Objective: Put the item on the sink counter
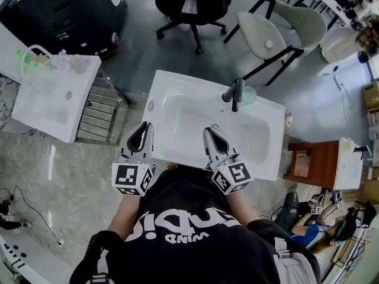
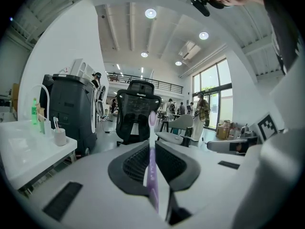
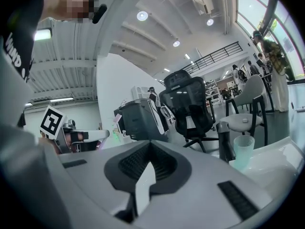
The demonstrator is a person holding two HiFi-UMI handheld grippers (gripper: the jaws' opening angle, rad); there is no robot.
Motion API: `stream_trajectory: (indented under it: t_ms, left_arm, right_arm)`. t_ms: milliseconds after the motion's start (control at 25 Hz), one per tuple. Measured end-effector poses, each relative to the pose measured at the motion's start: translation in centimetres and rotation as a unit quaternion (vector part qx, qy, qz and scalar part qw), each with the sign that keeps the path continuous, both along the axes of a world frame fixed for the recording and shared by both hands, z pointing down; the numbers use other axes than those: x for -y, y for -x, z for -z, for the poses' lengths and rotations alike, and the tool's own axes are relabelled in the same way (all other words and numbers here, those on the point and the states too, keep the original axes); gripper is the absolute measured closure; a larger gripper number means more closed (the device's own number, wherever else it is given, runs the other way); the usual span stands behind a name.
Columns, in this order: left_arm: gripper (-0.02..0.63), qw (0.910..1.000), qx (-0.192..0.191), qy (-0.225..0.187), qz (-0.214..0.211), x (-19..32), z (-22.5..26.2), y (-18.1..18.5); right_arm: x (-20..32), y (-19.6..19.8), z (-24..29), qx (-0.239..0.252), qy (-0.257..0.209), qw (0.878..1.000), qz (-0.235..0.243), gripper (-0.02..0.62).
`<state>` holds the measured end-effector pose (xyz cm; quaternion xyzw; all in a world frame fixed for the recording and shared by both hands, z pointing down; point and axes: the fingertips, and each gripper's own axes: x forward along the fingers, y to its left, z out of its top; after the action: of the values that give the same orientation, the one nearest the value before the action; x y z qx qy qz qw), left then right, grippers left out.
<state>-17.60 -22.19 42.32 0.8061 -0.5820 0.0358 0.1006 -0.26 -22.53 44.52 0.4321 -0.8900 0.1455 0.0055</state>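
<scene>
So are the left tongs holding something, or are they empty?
Holding. The left tongs are shut on a thin purple toothbrush that sticks up between them.

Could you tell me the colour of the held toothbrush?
Pale purple toothbrush; left gripper view shows it best.

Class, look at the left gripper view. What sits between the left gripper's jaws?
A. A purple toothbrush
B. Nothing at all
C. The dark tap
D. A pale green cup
A: in the left gripper view, the left gripper is shut on a thin purple toothbrush, which stands up between the two dark jaw pads and rises above them.
</scene>
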Motion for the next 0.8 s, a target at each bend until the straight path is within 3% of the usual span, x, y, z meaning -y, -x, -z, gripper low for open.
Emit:
stream_trajectory:
  t_ms: [800]
  left_arm:
    - [0.554,0.9994,0.010,0.018,0.027,2.2,-2.0,0.1]
  right_arm:
    - [2.1,-0.5,0.4,0.008,-0.010,1.000,0.020,0.578]
